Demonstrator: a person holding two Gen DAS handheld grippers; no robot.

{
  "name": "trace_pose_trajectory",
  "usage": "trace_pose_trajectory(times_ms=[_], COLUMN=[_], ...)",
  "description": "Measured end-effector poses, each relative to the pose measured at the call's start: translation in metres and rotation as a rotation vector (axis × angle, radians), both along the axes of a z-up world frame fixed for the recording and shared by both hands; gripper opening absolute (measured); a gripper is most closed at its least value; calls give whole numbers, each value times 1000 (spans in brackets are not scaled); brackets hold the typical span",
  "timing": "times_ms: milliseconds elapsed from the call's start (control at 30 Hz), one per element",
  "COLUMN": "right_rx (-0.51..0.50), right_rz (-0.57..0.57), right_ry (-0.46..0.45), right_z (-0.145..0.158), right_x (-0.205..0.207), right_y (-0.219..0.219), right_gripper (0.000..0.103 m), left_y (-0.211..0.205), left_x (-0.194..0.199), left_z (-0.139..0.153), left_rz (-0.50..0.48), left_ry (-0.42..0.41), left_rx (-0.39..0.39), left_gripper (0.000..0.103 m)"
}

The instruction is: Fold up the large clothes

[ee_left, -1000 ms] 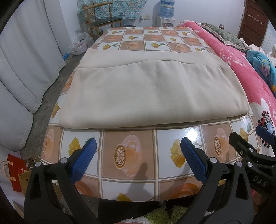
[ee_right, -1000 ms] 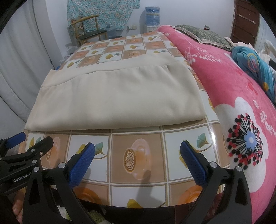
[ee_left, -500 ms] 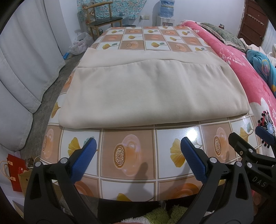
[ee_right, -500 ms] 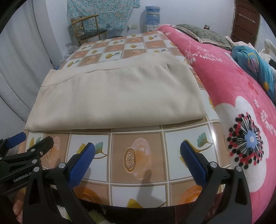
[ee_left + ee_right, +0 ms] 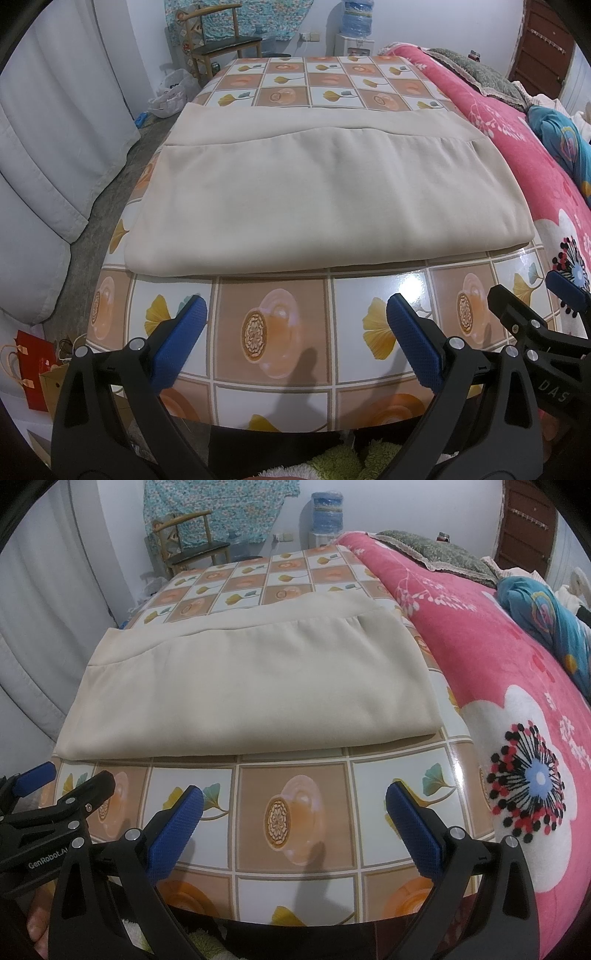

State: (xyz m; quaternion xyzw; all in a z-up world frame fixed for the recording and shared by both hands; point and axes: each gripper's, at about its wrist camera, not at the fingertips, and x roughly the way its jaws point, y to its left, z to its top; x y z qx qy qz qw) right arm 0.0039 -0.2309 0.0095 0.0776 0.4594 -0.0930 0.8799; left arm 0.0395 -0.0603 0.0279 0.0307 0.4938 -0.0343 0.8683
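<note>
The beige garment (image 5: 325, 199) is lying flat on the tiled-pattern table (image 5: 273, 332), already doubled over, its top layer stopping short of the far band. From here it looks like at least one fold is done, with more probably remaining. The left gripper (image 5: 295, 336) and right gripper (image 5: 295, 816) are hovering above the near table edge, side by side, both with jaws spread wide and holding nothing. What kind of garment it is, I am not managing to tell; sleeves or a collar are hidden inside the fold.
</note>
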Motion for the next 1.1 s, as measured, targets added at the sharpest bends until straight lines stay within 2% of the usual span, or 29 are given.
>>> trace_pose_trajectory(times_ms=[1100], right_rx=[1], right_rz=[5], right_ry=[0], right_z=[0], right_x=[1], right_y=[-2], right_gripper=[96], left_y=[-8], left_x=[-2], left_z=[4], left_rz=[-12], left_ry=[-2], left_rx=[-10], left_gripper=[94])
